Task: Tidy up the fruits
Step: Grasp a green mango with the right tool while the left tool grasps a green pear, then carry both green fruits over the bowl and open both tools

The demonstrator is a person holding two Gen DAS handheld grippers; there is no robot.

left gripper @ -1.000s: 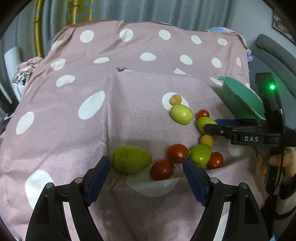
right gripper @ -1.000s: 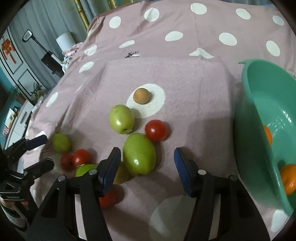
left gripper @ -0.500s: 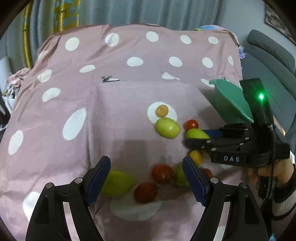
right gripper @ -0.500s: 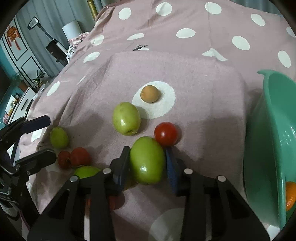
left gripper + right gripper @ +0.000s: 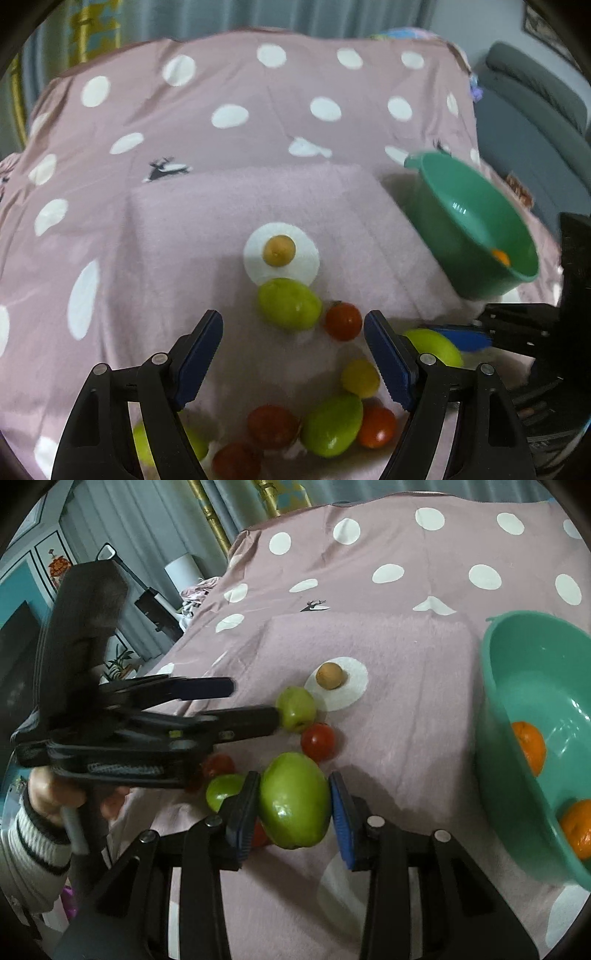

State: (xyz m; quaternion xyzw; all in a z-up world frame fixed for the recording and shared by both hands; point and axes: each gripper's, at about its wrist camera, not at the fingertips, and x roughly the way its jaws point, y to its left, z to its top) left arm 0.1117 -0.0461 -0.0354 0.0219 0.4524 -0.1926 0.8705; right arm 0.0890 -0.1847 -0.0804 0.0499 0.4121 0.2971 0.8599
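Note:
My right gripper (image 5: pixel 293 786) is shut on a large green fruit (image 5: pixel 293 801), held just above the pink dotted cloth; the left wrist view shows this fruit (image 5: pixel 432 345) at the right. My left gripper (image 5: pixel 293 319) stands open over another green fruit (image 5: pixel 289 308), not touching it. Beside that one lie a red tomato (image 5: pixel 342 320) and, on a white dot, a small brown fruit (image 5: pixel 279 251). Several more red, green and yellow fruits cluster near my left fingers. The green bowl (image 5: pixel 517 701) at the right holds two oranges (image 5: pixel 528 746).
The pink cloth (image 5: pixel 184 221) covers a raised flat block under the fruits. A grey sofa (image 5: pixel 535 110) stands beyond the bowl (image 5: pixel 476 221). A hand with a striped sleeve (image 5: pixel 37 834) holds the left gripper (image 5: pixel 255 701) close to my right one.
The right gripper's jaws closed on the large green fruit and raised it slightly. The left gripper moved forward past the fruit cluster to the green fruit by the white dot, still open.

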